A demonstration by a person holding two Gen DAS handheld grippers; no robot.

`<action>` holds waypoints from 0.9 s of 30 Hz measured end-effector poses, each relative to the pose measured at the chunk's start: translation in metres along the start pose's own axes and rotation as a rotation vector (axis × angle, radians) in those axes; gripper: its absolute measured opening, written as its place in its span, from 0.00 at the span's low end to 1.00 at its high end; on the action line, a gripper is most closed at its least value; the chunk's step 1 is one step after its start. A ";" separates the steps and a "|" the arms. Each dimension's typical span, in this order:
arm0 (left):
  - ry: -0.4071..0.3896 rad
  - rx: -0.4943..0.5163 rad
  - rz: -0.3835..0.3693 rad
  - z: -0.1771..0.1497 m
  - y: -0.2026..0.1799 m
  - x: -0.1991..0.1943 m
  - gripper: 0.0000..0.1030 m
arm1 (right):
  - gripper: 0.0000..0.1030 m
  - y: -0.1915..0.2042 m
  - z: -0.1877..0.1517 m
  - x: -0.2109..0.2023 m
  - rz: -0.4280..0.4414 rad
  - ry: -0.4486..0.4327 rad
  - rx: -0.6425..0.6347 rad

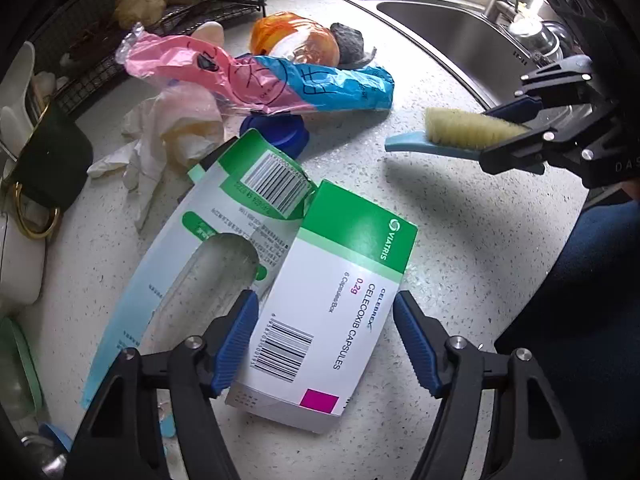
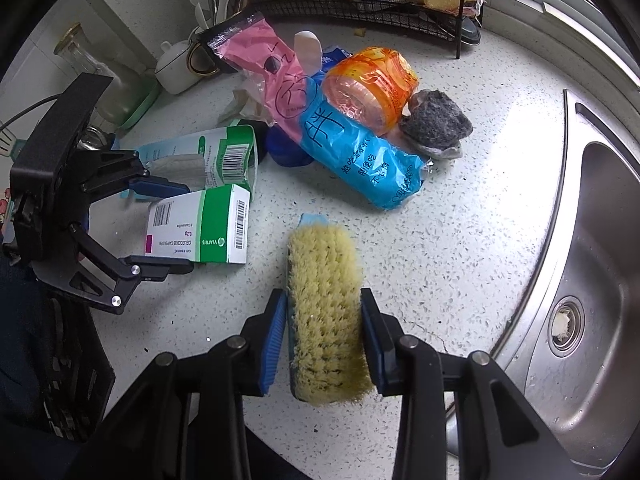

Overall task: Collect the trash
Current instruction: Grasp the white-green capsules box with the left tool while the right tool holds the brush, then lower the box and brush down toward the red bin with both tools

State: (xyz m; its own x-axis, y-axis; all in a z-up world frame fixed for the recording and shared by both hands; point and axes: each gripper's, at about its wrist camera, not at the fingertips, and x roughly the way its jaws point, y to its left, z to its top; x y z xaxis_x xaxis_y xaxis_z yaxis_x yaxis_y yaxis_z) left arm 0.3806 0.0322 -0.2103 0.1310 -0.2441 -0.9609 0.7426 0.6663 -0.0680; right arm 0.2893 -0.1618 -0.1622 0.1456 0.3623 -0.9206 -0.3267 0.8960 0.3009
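A white and green medicine box point(image 1: 332, 312) lies on the speckled counter point(image 1: 460, 240). My left gripper point(image 1: 326, 300) is open and straddles it; the left pad is at the box's edge and the right pad stands clear of it. From the right wrist, the same box point(image 2: 200, 228) sits between the left gripper's point(image 2: 190, 228) fingers. My right gripper point(image 2: 323, 296) is shut on a yellow-bristled scrub brush point(image 2: 324, 320) with a blue back, held above the counter. Behind lie a torn green carton point(image 1: 224, 232), a pink and blue plastic bag point(image 1: 280, 84), an orange wrapper point(image 1: 296, 38) and a grey scouring pad point(image 1: 348, 40).
A steel sink point(image 2: 600, 240) fills the right side. A black wire rack point(image 2: 360, 4) with ginger stands at the back. A dark mug point(image 1: 48, 160), a white pot point(image 2: 176, 64) and crumpled white gloves point(image 1: 168, 136) crowd the left. A blue lid point(image 1: 276, 132) lies under the bag.
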 end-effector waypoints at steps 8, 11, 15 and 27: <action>-0.048 -0.115 0.049 -0.005 -0.016 -0.018 0.65 | 0.33 0.004 -0.004 -0.014 0.019 -0.039 -0.018; -0.055 -0.129 0.093 -0.007 -0.024 -0.026 0.65 | 0.33 0.006 -0.007 -0.021 0.026 -0.055 -0.030; -0.068 -0.164 0.156 -0.012 -0.040 -0.041 0.65 | 0.33 0.008 -0.014 -0.032 0.028 -0.075 -0.058; -0.058 -0.220 0.241 -0.034 -0.099 -0.068 0.65 | 0.33 0.017 -0.054 -0.072 0.050 -0.145 -0.145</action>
State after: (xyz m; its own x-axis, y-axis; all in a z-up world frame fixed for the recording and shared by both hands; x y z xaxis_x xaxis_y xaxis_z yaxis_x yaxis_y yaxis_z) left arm 0.2752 0.0068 -0.1473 0.3274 -0.0963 -0.9400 0.5271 0.8442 0.0972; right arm 0.2233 -0.1867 -0.1039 0.2556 0.4482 -0.8566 -0.4660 0.8334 0.2970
